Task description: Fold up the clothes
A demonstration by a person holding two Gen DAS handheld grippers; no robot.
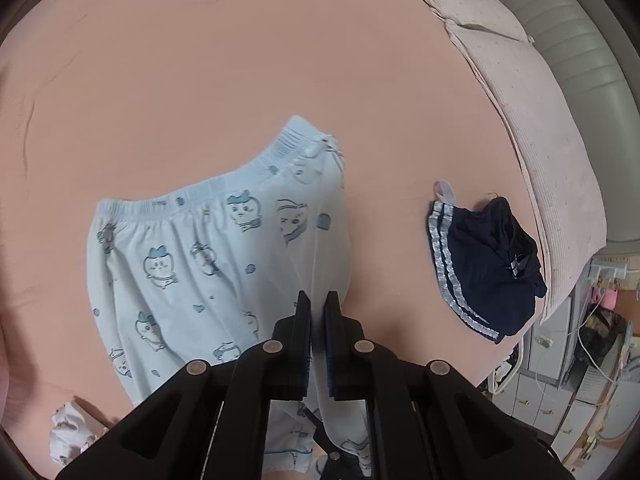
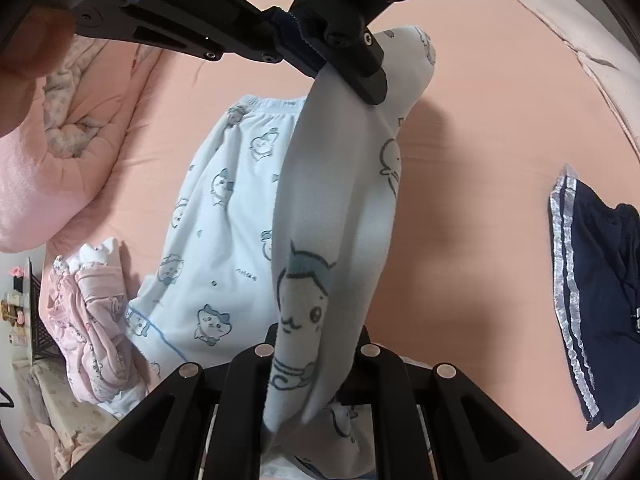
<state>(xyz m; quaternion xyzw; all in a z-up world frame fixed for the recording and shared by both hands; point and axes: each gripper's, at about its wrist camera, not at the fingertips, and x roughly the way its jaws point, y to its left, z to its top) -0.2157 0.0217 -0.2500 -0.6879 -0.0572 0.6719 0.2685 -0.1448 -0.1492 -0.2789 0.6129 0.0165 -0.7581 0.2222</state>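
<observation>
Light blue pyjama pants (image 1: 192, 256) printed with cartoon animals lie on the pink bed sheet (image 1: 200, 60), waistband toward the far side. My left gripper (image 1: 318, 308) is shut on a raised fold along the pants' right edge. In the right wrist view the same pants (image 2: 224, 216) show a lifted strip of cloth stretched between both grippers. The left gripper (image 2: 346, 76) clamps its upper end. My right gripper (image 2: 314, 344) is shut on the lower end, and the cloth drapes over its fingertips and hides them.
Dark navy shorts (image 1: 484, 268) with silver side stripes lie to the right near the mattress edge (image 1: 560, 184). A crumpled pink garment (image 2: 92, 320) and a pink quilt (image 2: 60, 140) sit to the left. A small white cloth (image 1: 68, 428) lies at the near left.
</observation>
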